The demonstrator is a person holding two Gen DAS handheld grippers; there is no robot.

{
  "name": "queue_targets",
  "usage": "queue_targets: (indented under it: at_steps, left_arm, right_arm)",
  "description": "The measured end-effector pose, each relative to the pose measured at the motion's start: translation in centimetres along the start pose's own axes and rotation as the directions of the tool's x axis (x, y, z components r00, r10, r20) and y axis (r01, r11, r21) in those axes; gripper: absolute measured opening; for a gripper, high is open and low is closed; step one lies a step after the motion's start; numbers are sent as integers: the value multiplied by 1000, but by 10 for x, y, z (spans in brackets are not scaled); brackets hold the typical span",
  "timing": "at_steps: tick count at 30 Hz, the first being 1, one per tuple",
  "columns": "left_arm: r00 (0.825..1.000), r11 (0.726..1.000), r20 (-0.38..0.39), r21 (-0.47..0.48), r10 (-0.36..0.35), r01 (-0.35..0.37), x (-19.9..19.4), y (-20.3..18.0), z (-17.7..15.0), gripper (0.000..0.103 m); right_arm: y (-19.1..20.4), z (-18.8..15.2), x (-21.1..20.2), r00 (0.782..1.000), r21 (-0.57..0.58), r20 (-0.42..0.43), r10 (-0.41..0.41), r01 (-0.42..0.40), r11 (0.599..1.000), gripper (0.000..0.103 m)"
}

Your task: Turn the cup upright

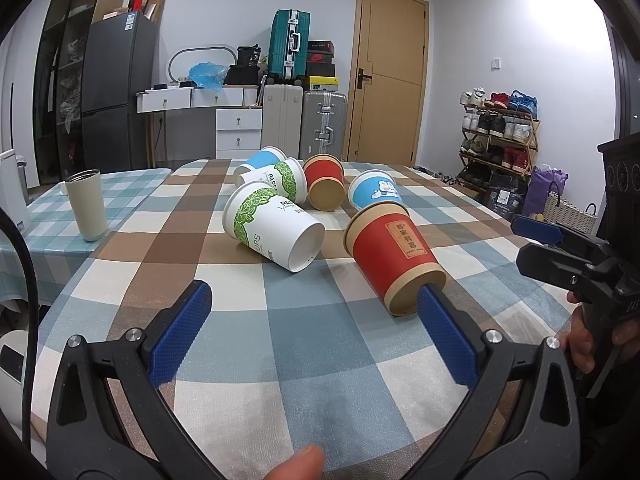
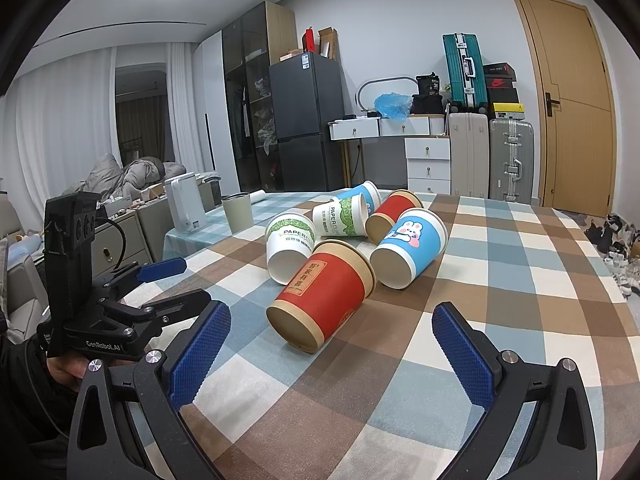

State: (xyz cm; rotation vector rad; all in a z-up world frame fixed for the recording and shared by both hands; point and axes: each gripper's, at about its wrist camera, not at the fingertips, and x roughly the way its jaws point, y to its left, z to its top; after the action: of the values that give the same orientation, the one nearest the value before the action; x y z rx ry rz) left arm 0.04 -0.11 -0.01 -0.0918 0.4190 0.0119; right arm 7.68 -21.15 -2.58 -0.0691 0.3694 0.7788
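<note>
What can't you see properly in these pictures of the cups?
- Far blue cup: left wrist view, mostly hidden behind the green leaf cups.
- Near red cup base: left wrist view, partly covered by the left gripper.
- Red cup label: right wrist view, too small to read.

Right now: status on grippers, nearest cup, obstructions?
Left gripper open, right gripper open, both empty. Nearest red cup on its side, base toward the grippers. White-green cup and blue bunny cup lie close behind it.
</note>
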Motion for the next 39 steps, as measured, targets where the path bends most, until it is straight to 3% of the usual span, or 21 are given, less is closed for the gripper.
queue_targets:
  at_steps: [39]
  left_arm:
    - [1000,999,24,41,4,-5,-4,-5,4,102]
  right_arm:
    - [1,3,0,1000,-5,12,-2,2,1000,103]
